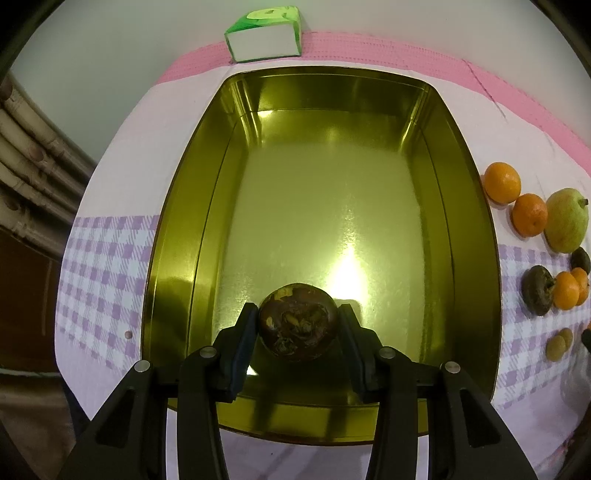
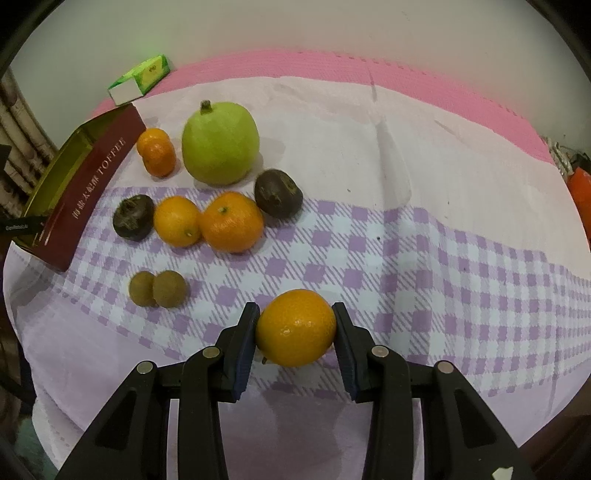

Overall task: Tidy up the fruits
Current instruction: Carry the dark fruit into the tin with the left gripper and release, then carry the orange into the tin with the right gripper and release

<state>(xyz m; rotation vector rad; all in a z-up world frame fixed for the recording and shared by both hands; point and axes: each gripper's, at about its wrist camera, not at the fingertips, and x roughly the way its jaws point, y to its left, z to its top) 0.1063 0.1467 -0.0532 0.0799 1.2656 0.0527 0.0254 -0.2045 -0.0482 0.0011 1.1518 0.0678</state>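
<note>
Now the left tool (image 1: pixel 297 314) is pinching a dark, wrinkled round fruit (image 1: pixel 297 322), probably a mangosteen, and it hangs inside the gold tin box (image 1: pixel 177 236), close to the near wall and low over the shiny floor. I cannot tell if the fruit already touches the floor. The box is otherwise empty, so this fruit seems to be the first one to go in.

To do this step well, I think the left hand should lower the fruit until it rests on the floor of the box and only then spread the fingers. A round fruit rolls easily on smooth metal, so a drop from height may send it away. It may be wise to set it in a corner, so that the same kind of fruit can be put beside it later.

At the same time the right tool (image 2: pixel 295 328) is pinching an orange (image 2: pixel 295 328) over the checked cloth (image 2: pixel 443 240) of the desk. The pads press on both its sides. Its grip should be kept gentle, because the skin is soft.

Other fruits wait on the cloth beside the box: a green guava (image 2: pixel 220 143), more oranges (image 2: pixel 232 221), two dark fruits (image 2: pixel 133 217) and two small brown ones (image 2: pixel 169 288). A green carton (image 1: pixel 264 35) stands behind the box and is not in the way.
</note>
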